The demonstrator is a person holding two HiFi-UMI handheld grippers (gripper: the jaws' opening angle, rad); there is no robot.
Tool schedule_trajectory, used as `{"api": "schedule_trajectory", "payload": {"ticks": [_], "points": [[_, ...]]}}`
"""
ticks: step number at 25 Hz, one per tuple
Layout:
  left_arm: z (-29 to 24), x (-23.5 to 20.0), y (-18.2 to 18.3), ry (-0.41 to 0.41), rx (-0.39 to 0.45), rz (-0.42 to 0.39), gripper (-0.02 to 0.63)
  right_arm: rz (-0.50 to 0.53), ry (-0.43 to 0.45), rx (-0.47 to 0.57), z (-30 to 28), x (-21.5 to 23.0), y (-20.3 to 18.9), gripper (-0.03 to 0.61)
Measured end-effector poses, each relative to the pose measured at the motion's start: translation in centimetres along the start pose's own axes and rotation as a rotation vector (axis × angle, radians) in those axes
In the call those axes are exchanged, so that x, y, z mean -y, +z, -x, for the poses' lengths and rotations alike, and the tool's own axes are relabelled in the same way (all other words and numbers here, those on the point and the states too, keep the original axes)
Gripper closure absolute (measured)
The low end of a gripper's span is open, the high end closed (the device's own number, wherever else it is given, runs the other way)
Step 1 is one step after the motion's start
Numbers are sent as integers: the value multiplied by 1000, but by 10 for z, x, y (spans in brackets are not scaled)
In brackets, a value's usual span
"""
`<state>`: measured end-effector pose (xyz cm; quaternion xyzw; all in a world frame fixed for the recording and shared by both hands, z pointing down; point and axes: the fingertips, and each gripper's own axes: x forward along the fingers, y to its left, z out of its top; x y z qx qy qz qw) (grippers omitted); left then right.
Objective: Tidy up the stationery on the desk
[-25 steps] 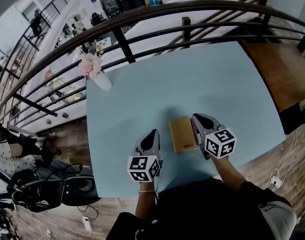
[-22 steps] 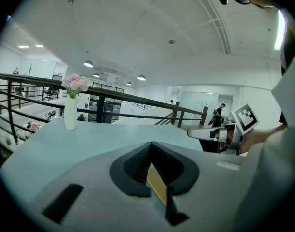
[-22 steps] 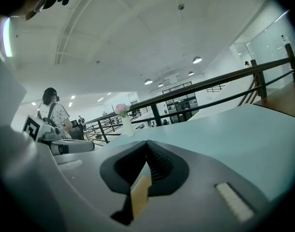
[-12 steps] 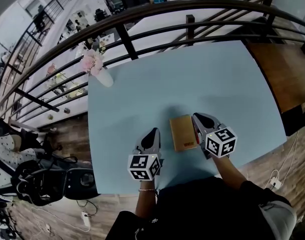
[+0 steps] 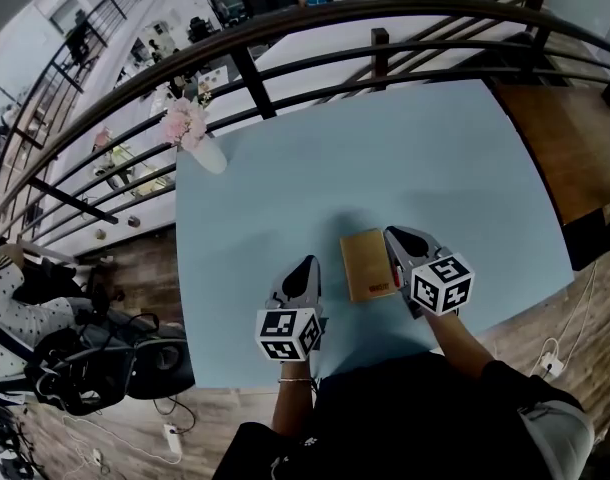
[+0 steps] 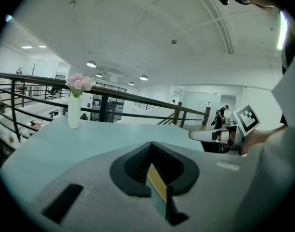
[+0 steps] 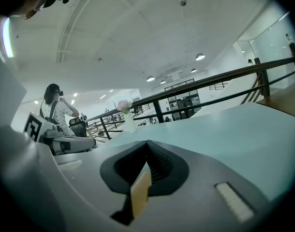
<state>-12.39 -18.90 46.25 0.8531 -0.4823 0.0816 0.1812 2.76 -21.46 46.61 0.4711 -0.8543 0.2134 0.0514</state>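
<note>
1. No change versus a second back: notebook (image 5: 366, 265) lies flat on worktop (image 5: 405, 158), between both grippers.
2. Left gripper (image 5: 305, 268) jaws together, empty; right gripper (image 5: 397, 238) likewise, just beside notebook.
3. Probably idle; tidying not yet begun.

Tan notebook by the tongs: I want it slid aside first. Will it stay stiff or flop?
Probably stiff: the notebook lies closed and flat with straight edges. It sits flush on the smooth table, so a push should slide it rather than tip it, though catching an edge to lift may be fiddly. It looks thin, so likely light.
</note>
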Motion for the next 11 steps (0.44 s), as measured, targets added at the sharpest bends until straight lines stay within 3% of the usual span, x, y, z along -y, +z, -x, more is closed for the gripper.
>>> {"api": "schedule_trajectory", "payload": {"ticks": [11], "points": [[2,-4,-2,8,3,8,617,0,9,-12,-2,-3,-2,568]]}}
